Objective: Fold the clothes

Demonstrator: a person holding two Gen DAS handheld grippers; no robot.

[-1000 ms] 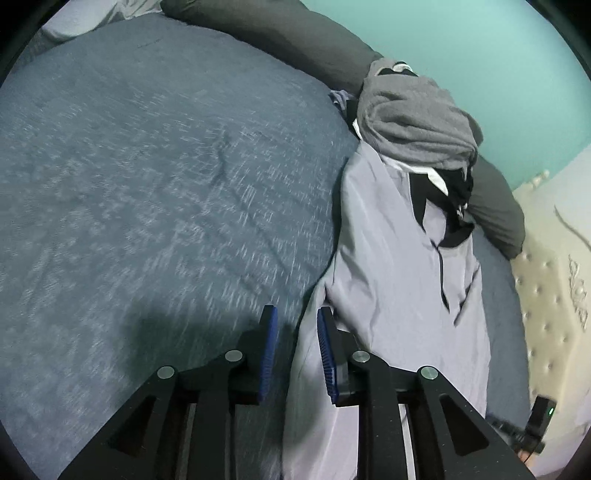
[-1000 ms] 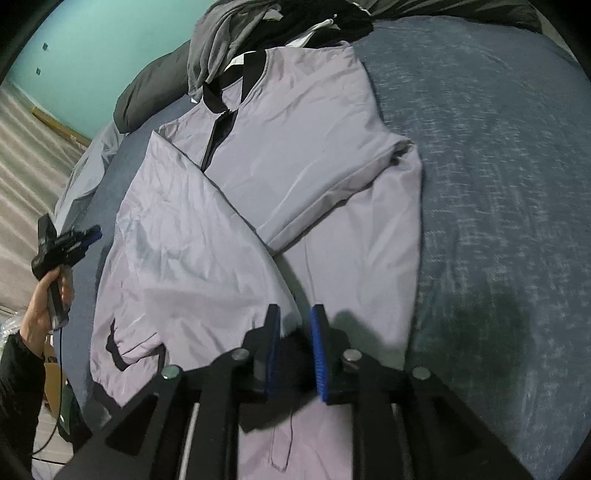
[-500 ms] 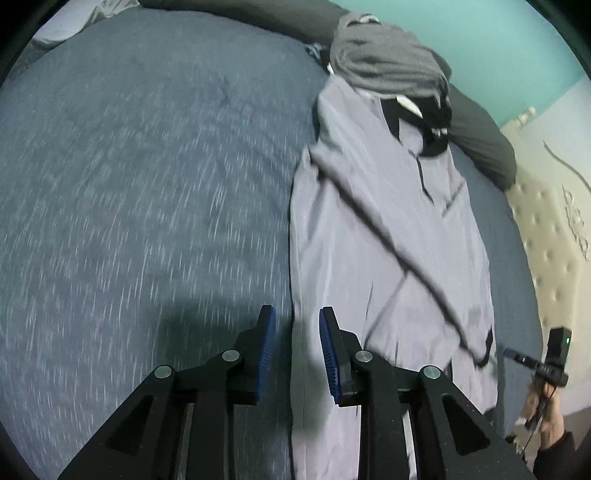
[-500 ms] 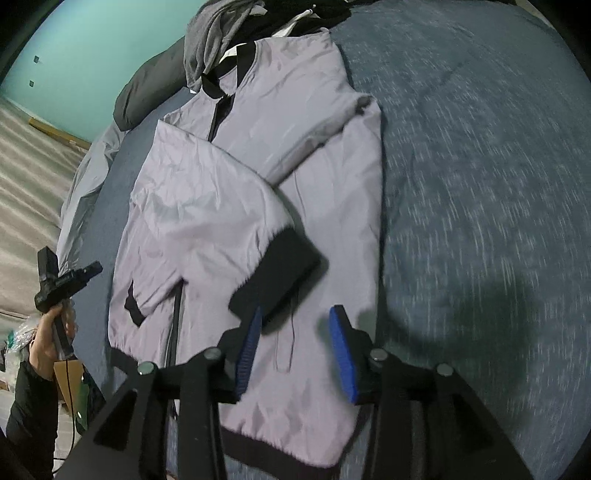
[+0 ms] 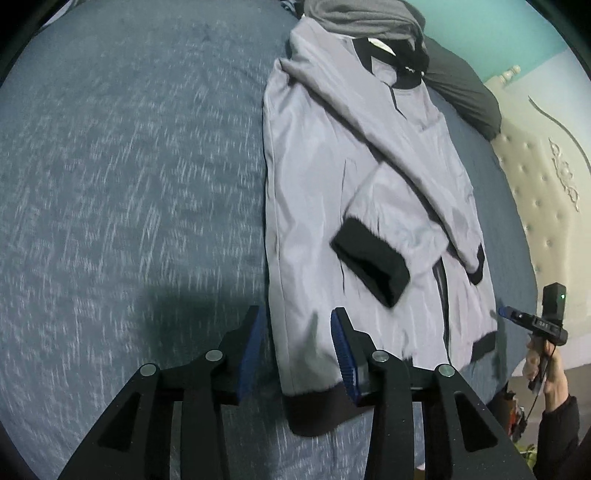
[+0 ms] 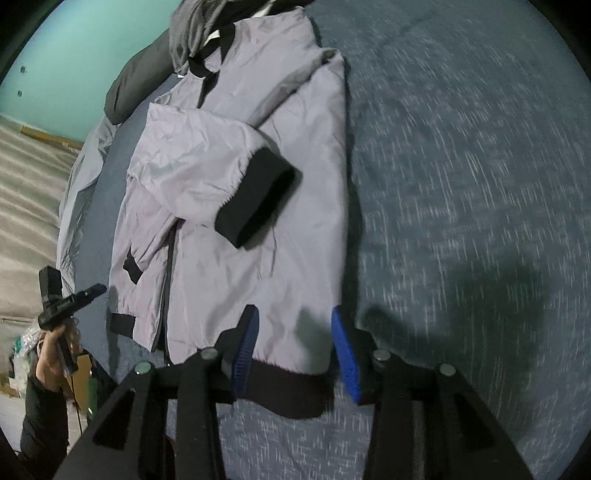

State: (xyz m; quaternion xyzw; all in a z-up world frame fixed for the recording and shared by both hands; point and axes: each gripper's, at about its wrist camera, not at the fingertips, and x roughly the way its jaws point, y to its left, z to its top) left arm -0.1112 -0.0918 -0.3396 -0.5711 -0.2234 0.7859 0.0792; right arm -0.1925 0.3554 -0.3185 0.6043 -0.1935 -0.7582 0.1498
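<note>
A light grey jacket [image 5: 314,184] with black collar, cuffs and hem lies flat on the blue bedcover, collar at the far end. One sleeve is folded across the front, and its black cuff [image 5: 369,266] rests on the body. My left gripper [image 5: 295,314] is open above the jacket's near left corner, close to the black hem band [image 5: 317,410]. In the right wrist view the same jacket [image 6: 306,147] shows the folded cuff [image 6: 258,195]. My right gripper [image 6: 294,314] is open over the hem [image 6: 288,391] with nothing between its fingers.
Blue bedcover [image 5: 129,184] [image 6: 461,184] stretches wide beside the jacket. A grey garment heap [image 5: 362,18] and dark pillow [image 5: 461,85] lie past the collar. A tufted headboard [image 5: 546,184] stands at the right. A hand holds another gripper [image 5: 546,325] [image 6: 66,302] off the bed's edge.
My right gripper was shut on the black cuff, let it go onto the jacket front and opened. Both grippers drew back to the hem, and the left one opened wider.
</note>
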